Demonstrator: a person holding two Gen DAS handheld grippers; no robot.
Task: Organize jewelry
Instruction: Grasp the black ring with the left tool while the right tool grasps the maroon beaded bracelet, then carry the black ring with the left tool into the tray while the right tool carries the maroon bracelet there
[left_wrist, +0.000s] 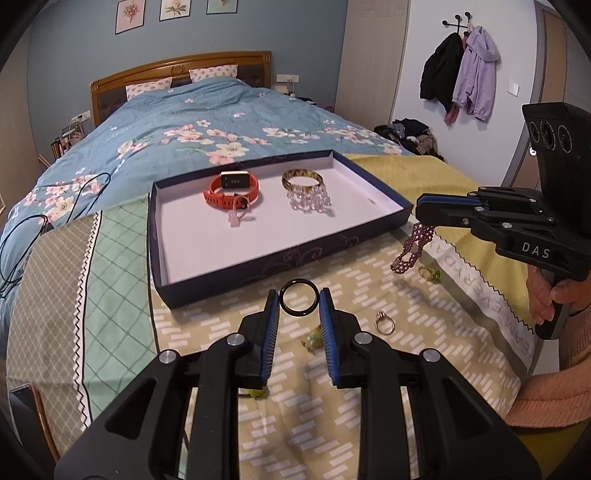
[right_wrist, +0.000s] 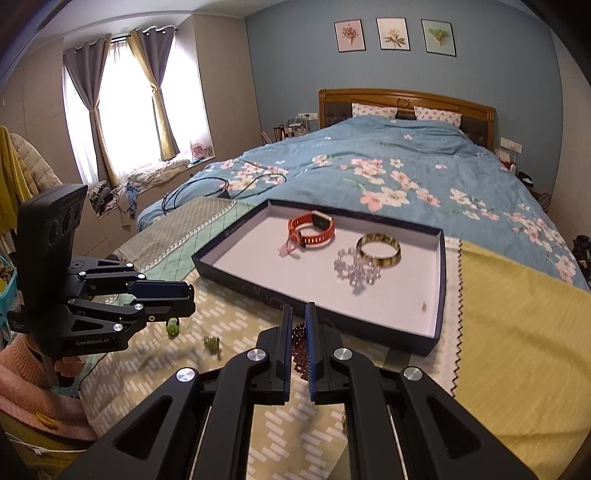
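Nearest me, my left gripper (left_wrist: 299, 301) is clamped on a black ring (left_wrist: 299, 297), its pads pressing the ring's two sides, lifted clear of the patterned cloth (left_wrist: 369, 258) on the foot of the bed. My right gripper (right_wrist: 298, 325) is clenched on a purple bead bracelet (left_wrist: 412, 249), which hangs in loops below the fingertips just off the near right corner of the box lid (left_wrist: 221, 273). Loose on the cloth beneath lie a silver ring (left_wrist: 385, 324) and small green pieces (left_wrist: 430, 274).

Beyond, the shallow box lid holds an orange watch (left_wrist: 232, 192), a gold bangle (left_wrist: 303, 180) and a clear bead bracelet (left_wrist: 312, 201) toward its far edge; the near half is bare.

I judge both pieces are picked up and in carry. Next I need to bring each over the near rim, lower to the bare floor, and let go without tangling the beads.
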